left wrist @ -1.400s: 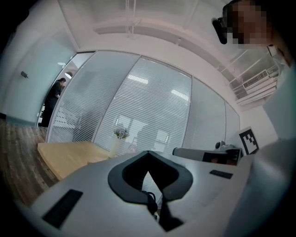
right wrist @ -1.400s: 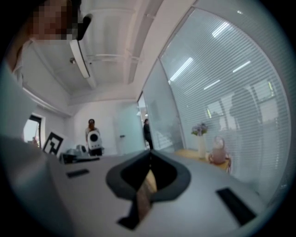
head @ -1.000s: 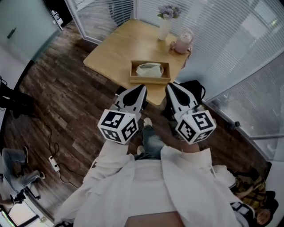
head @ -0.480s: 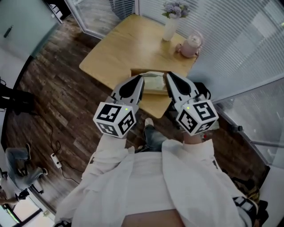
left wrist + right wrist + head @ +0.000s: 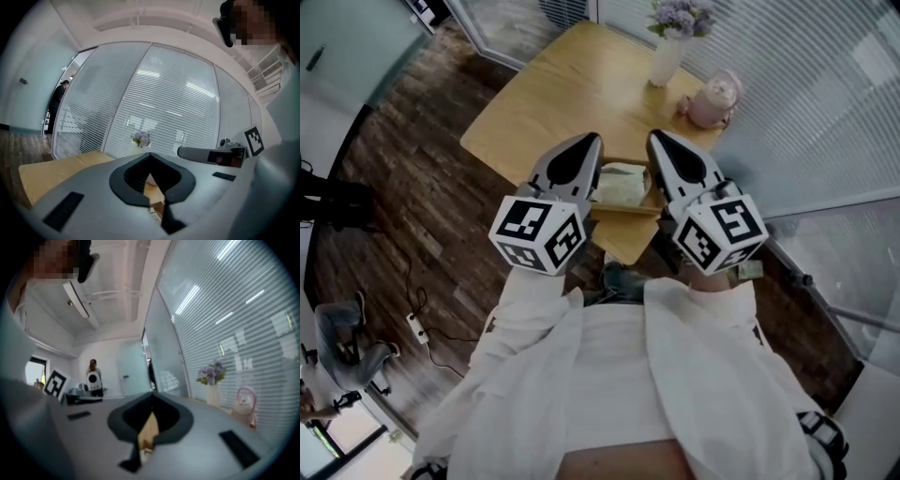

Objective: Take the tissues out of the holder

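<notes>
Above holder (image 5: 623, 209): left gripper (image 5: 592, 141), right gripper (image 5: 655, 138)

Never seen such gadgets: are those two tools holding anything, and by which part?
Nothing is held: the left tool and the right tool are both shut and empty; the tissues lie in the holder.

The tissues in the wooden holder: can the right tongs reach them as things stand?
Probably yes. The holder is open on top, nothing covers the tissues, and the right tongs hang beside it. Being shut and level, they must first open and tip down.
</notes>
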